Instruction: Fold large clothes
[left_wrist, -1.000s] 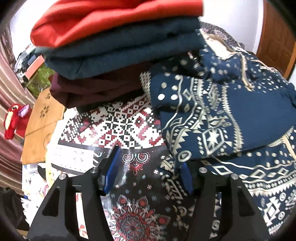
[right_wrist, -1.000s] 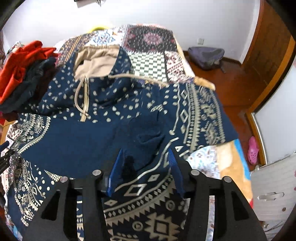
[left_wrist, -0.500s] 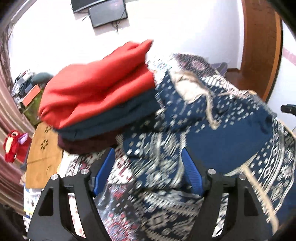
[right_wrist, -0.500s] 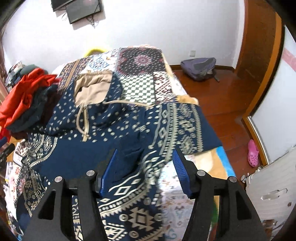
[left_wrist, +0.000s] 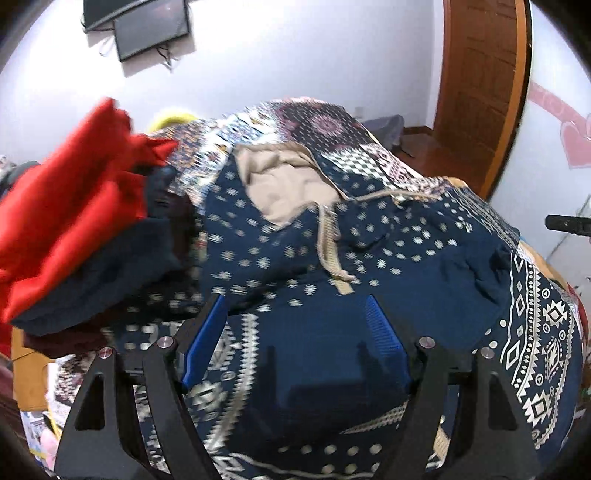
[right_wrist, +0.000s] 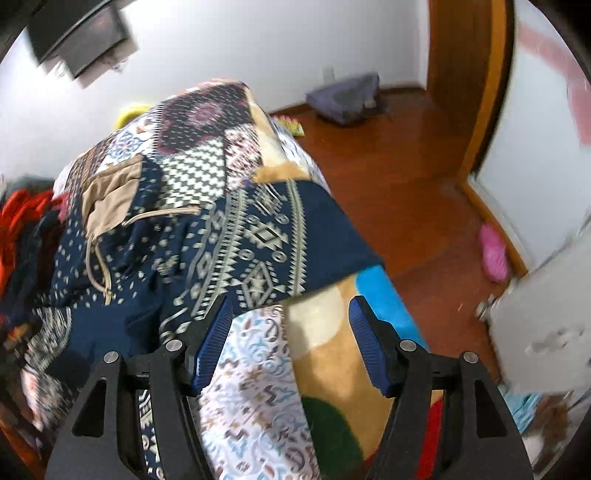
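A large navy hooded garment with cream patterns, a beige hood lining and drawstrings lies spread on the bed; it also shows in the right wrist view. My left gripper is open and empty, held above the garment's plain navy middle. My right gripper is open and empty, above the bed's right edge beside the garment's patterned sleeve.
A stack of folded red, navy and maroon clothes sits at the garment's left. The patchwork bedspread covers the bed. Wooden floor, a grey bag, a pink slipper and a door lie to the right.
Both grippers have lifted and pulled back from the garment with jaws open. The left view swung right off the clothes stack; the right view swung right toward the bed edge and floor.
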